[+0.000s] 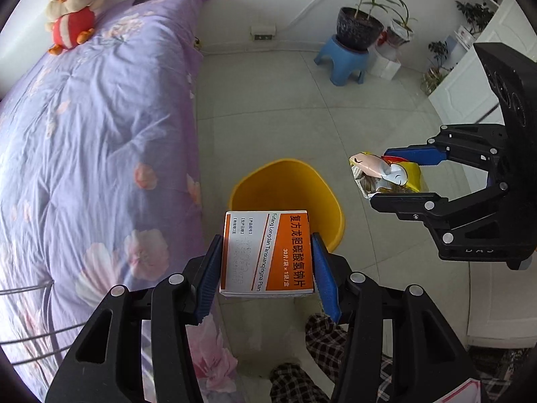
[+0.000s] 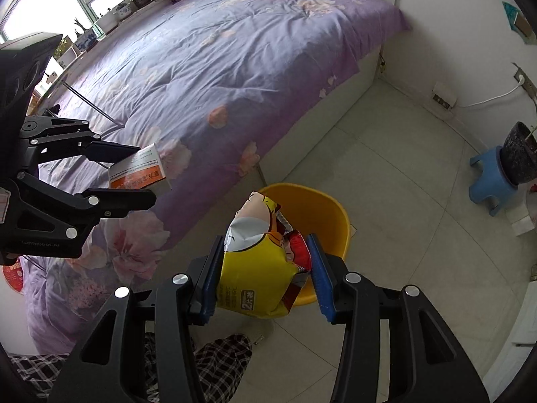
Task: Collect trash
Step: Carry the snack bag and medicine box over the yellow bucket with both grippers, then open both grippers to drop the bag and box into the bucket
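My left gripper [image 1: 266, 262] is shut on an orange and white medicine box [image 1: 268, 252], held above the near rim of a yellow bin [image 1: 322, 194] that stands on the floor beside the bed. My right gripper [image 2: 265, 262] is shut on a crumpled yellow snack bag [image 2: 258, 268], held above the same yellow bin [image 2: 322, 208]. In the left wrist view the right gripper [image 1: 386, 174] with the snack bag [image 1: 386, 174] is to the right of the bin. In the right wrist view the left gripper [image 2: 144, 174] with the box [image 2: 141, 171] is over the bed's edge, left of the bin.
A bed with a purple flowered quilt [image 1: 84, 134] fills the left side, with a plush chick [image 1: 72, 6] on it. A blue stool [image 1: 342, 60] carries a potted plant [image 1: 359, 27] by the far wall. White cabinets [image 1: 470, 84] stand on the right. Checked trouser legs [image 2: 218, 362] are below the grippers.
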A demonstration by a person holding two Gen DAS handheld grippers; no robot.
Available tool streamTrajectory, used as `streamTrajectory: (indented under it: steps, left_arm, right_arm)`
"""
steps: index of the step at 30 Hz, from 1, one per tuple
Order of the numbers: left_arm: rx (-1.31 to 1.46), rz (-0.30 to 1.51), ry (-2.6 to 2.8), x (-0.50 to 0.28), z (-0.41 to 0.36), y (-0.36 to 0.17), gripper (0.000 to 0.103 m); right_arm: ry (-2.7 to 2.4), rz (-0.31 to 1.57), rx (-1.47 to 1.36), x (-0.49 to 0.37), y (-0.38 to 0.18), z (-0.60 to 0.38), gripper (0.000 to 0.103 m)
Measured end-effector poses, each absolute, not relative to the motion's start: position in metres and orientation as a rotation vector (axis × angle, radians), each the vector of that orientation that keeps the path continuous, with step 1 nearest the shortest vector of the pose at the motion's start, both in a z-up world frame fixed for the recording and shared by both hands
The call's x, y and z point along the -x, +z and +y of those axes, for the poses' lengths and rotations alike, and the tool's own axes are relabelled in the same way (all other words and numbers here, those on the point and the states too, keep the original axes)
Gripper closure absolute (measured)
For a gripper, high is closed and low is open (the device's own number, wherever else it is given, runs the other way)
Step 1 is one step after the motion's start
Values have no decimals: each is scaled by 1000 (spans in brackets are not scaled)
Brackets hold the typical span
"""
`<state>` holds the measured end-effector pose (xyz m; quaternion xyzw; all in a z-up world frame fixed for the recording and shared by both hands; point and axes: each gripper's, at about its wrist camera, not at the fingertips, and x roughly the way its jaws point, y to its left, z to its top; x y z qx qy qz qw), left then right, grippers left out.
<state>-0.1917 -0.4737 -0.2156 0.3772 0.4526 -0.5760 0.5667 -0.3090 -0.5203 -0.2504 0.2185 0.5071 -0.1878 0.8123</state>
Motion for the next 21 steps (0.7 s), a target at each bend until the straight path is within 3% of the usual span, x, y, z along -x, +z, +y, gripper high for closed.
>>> streamTrajectory:
  steps: [8,15,16,19,21]
  left_arm:
    - [-1016,1167,-1329,206,-529,-310,52]
    - [-1026,1234,-1282,200,-549,-347,51]
    - [-1028,1236,-1277,200,-550,-349,46]
    - [-1024,1230,-1262,202,-552,-347,29]
    - [-1014,1239,-1258,204,-553,-347,29]
  right_arm:
    - [-354,1184,-523,305,-345,-567,54]
    - [-320,1227,-547,300,-391,-594,53]
    - [-318,1233,-541,299,-394,-596,52]
    - [-321,1242,-529,298,-399,-602,36]
    - [-326,1233,-523,300,-398,-603,31]
